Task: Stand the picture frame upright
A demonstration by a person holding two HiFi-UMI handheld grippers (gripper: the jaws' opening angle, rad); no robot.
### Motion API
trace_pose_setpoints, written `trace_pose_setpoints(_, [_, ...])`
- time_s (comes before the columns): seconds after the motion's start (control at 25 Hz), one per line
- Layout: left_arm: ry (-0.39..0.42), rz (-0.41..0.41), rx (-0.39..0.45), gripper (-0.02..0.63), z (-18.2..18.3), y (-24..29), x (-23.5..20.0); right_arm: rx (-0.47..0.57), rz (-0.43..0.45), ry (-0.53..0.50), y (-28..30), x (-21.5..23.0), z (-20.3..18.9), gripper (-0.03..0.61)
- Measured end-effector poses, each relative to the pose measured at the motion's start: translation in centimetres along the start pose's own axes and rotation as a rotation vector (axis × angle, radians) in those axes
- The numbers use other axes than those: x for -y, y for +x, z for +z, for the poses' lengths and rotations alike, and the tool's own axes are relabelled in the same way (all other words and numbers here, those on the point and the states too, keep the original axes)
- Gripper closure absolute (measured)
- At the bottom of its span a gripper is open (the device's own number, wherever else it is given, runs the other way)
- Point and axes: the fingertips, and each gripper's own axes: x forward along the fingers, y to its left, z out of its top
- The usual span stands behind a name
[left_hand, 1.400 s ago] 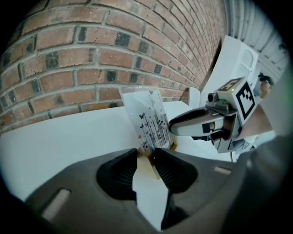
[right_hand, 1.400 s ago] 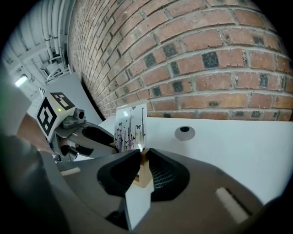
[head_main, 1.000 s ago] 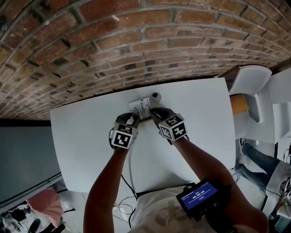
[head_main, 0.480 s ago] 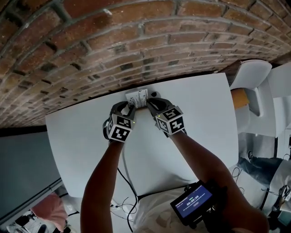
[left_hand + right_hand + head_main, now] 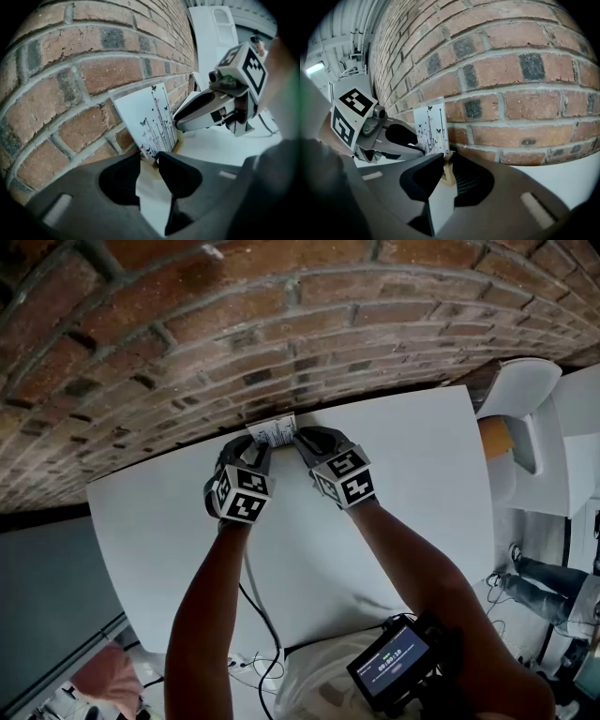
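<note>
Rough brick wall [image 5: 281, 324]; smooth matt white worktop [image 5: 394, 484]; pale wooden picture frame [image 5: 149, 123], paper print [image 5: 431, 129]; matt plastic fingers [image 5: 180, 173].

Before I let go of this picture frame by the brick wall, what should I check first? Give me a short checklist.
1. Left gripper clamped on a lower corner of the white butterfly-print picture frame: ok.
2. Right gripper clamped on the frame's other lower corner: ok.
3. Frame on edge, print facing away from the red brick wall: ok.
4. Bottom edge resting on the white table: cannot tell, the jaws hide it.
5. Back supported by the wall or a stand: cannot tell.
</note>
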Motion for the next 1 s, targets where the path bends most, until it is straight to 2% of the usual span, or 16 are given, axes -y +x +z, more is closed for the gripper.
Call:
trace_pose_setpoints(0.48, [0.033, 0.046, -0.003, 0.483, 0.6, 1.3, -2.0, 0.017, -0.008, -0.045, 1.6, 0.9, 1.3, 0.508])
trace_pose_setpoints(1.0, [-0.007, 0.042, -0.01, 0.46, -0.1, 0.8, -1.8, 0.01, -0.009, -0.051, 1.3, 0.8, 1.1, 0.5])
